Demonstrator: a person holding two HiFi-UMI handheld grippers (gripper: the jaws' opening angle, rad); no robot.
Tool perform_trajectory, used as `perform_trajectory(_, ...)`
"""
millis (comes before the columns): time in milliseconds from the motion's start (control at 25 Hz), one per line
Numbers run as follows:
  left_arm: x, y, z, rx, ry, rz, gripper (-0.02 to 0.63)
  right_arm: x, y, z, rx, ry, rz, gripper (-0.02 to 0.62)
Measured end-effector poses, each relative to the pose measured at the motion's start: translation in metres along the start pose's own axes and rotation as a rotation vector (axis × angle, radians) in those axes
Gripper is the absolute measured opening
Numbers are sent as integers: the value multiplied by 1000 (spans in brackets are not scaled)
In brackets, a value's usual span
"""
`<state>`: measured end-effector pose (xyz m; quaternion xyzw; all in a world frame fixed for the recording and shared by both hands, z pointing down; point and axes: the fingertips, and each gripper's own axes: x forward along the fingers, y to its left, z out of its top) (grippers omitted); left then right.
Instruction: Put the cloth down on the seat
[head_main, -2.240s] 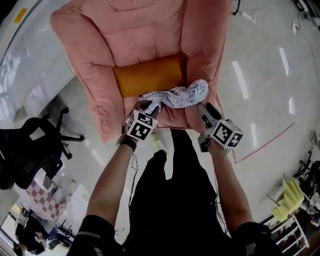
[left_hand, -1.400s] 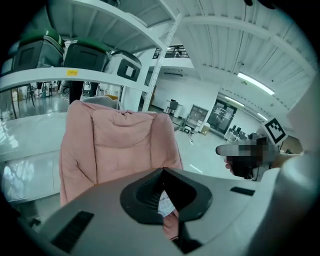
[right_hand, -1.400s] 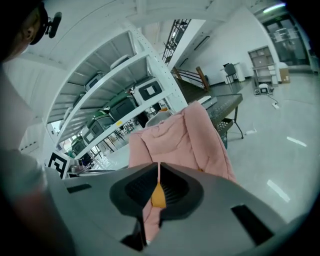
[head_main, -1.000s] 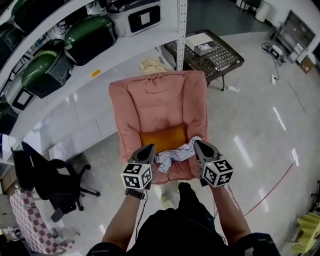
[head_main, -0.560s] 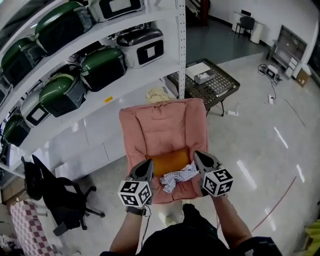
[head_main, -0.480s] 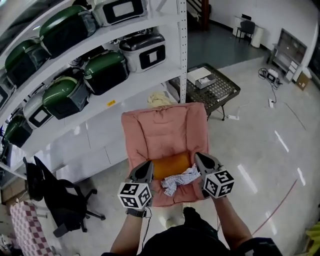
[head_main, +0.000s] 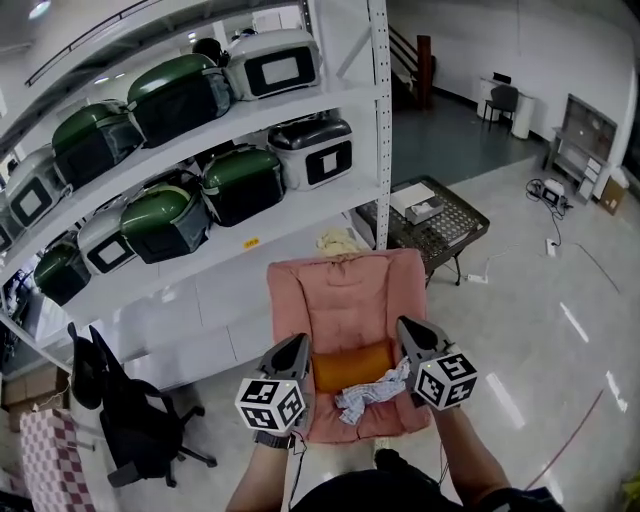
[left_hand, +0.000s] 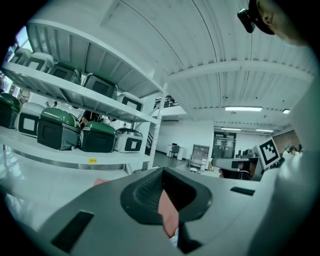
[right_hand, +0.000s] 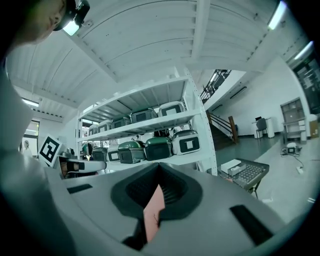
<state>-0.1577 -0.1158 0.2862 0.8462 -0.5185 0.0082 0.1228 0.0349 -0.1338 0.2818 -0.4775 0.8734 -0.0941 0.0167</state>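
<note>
The crumpled blue-and-white cloth (head_main: 372, 392) lies on the seat of the pink armchair (head_main: 345, 295), just in front of an orange cushion (head_main: 348, 366). In the head view my left gripper (head_main: 300, 340) hangs over the chair's left arm, and its jaws are shut with nothing in them. Over the right arm my right gripper (head_main: 403, 325) is also shut and empty. Both are well clear of the cloth. In each gripper view only a pink sliver of the armchair (left_hand: 167, 215) (right_hand: 152, 207) shows through the notch between the closed jaws.
A white shelving rack (head_main: 375, 150) with several green and white cases stands behind the chair. A black office chair (head_main: 130, 420) is at the left. A wire-mesh trolley (head_main: 430, 215) stands at the back right. A yellowish rag (head_main: 340, 241) lies behind the armchair.
The cloth stays on the seat while both grippers have lifted away from it. The head view has tilted up and back, so the armchair looks smaller and more shelving shows.
</note>
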Motion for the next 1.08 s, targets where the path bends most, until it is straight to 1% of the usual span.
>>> perform_trajectory(120,-9,1,13,0,-22,0,6,-2,11,14,-11,-24,8,5)
perform_trajectory(360,-25,0,25,31,-43,11,6,-10,29,28,-63,-57,18,5)
perform_trajectory(760,-41,-6,28,52,-50,23,6,-21,37,26,-60,-57,25,5)
perform_trajectory(1080,-46,-5,28,49,-53,20,6,-21,43,26,-66,-57,25,5)
